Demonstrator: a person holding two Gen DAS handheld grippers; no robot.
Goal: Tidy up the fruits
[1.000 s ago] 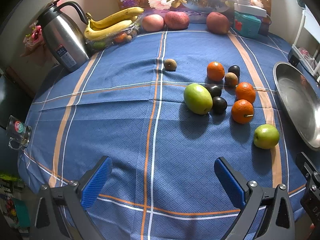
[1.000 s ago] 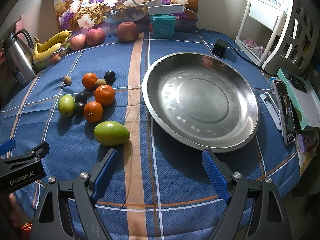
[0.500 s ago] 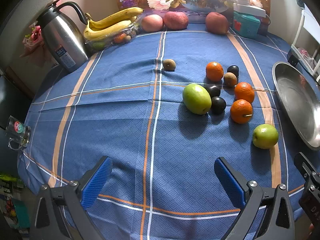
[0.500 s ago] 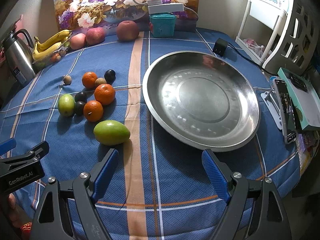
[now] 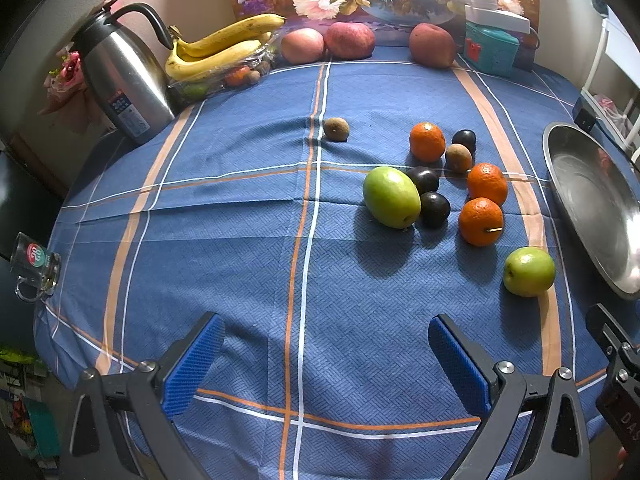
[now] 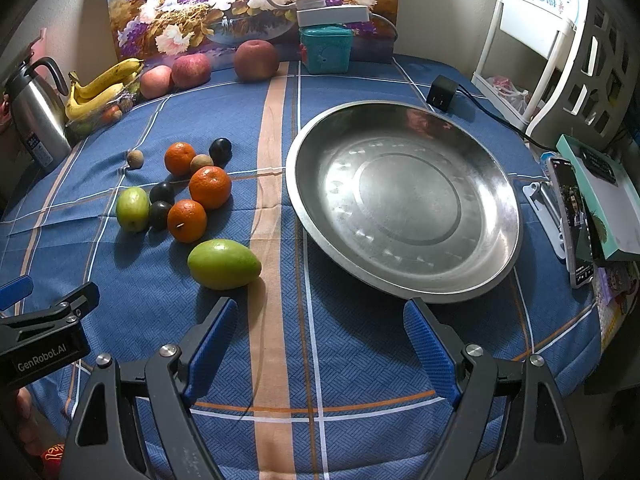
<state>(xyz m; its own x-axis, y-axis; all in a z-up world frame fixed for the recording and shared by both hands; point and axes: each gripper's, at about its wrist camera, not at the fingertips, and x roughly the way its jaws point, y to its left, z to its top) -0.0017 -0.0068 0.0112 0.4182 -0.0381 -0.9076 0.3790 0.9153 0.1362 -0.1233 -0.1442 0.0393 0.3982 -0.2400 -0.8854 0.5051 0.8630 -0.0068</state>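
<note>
Hovering over the near edge of the table (image 6: 360, 380), the right hand-held gripper (image 6: 320, 340) has its blue jaws spread wide with nothing between them. The left hand-held gripper (image 5: 324, 360) is released the same way, empty above the blue checked cloth.

The loose fruit lies in one cluster near the middle of the table, left of the round steel tray (image 6: 404, 200), which holds no fruit. Counted there:
- three oranges: the far one (image 6: 180, 158), the middle one (image 6: 210, 187) and the near one (image 6: 187, 221), which has a short stalk;
- three dark round fruits: one at the far side (image 6: 220, 151) and two touching each other (image 6: 162, 193) (image 6: 160, 215) beside the green fruit;
- two green mango-like fruits: the smaller-looking one (image 6: 132, 209) against the dark pair, the other (image 6: 224, 264) apart, nearest the right hand-held gripper;
- two small brown fruits: one (image 6: 201, 163) tucked between the oranges, one (image 6: 135, 159) alone further left.

Along the far edge stand three red apples (image 6: 191, 70) (image 6: 155, 81) (image 6: 256, 60). At the far left corner a bunch of bananas (image 6: 102, 88) rests on a clear packet of mixed fruit, beside a steel thermos jug (image 6: 36, 116). A teal box (image 6: 326, 50) sits at the far edge before a flower painting (image 6: 200, 12).
</note>
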